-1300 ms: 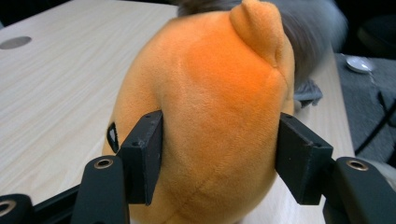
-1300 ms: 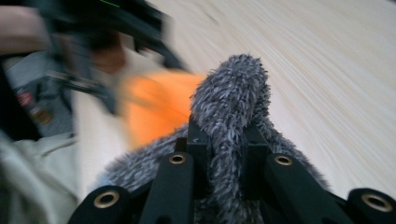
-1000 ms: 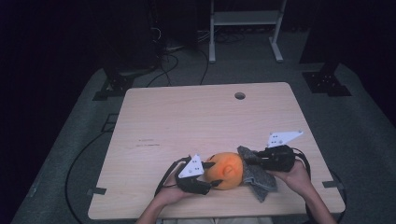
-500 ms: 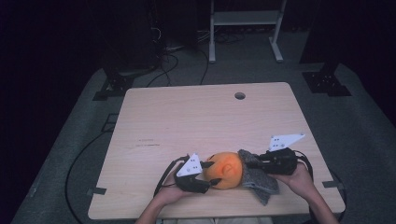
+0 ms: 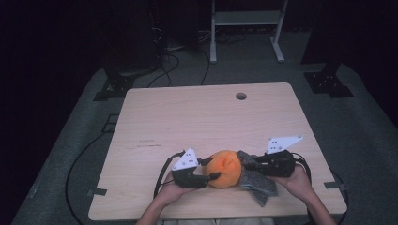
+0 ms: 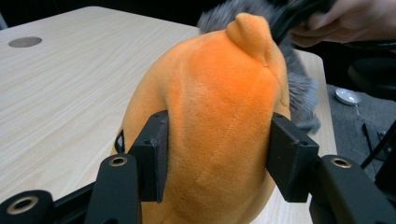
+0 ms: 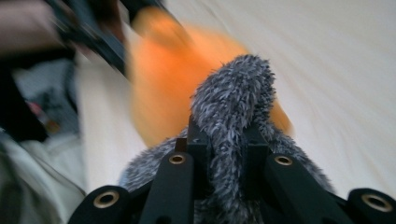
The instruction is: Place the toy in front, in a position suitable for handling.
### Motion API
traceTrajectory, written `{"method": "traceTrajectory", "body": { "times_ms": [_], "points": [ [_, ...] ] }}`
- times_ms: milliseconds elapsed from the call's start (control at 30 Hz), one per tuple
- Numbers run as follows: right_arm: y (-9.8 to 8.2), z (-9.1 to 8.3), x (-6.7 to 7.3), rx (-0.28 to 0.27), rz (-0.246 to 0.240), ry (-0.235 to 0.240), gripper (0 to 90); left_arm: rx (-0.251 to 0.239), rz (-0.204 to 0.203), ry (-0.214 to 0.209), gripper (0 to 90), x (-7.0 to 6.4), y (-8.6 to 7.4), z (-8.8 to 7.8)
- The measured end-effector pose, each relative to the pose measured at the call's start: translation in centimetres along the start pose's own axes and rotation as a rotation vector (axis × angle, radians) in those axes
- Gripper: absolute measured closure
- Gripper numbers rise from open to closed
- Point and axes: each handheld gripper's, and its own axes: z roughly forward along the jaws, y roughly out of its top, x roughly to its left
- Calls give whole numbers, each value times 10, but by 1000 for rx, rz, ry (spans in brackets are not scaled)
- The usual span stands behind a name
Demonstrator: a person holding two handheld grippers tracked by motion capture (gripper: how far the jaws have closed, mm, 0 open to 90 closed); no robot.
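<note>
From the high view, you are holding the orange plush toy (image 5: 225, 168) near the front edge of the wooden table (image 5: 197, 117), between your two hands. Your left gripper (image 5: 206, 174) is meeting it from the left, and your right gripper (image 5: 248, 165) is lying over the grey furry cloth (image 5: 258, 183) that is touching the toy's right side.

In the left gripper view, your jaws have just been closing and are now pressing into both flanks of the orange plush toy (image 6: 219, 107), denting the soft fabric. The grey furry cloth (image 6: 299, 88) is sitting just behind it.

In the right gripper view, your jaws are pinching a fold of the grey furry cloth (image 7: 233, 107) tightly, with the orange plush toy (image 7: 163, 79) showing blurred beyond it.
</note>
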Motion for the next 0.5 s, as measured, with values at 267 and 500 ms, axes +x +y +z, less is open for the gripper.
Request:
{"method": "traceTrajectory", "body": {
  "times_ms": [267,500],
  "points": [
    [-1,19,4,66,-17,-15,779,-11,-11,36,474,2,3,-10],
    [29,11,23,-82,-76,55,778,10,16,54,479,-5,6,-1]
  ]
}}
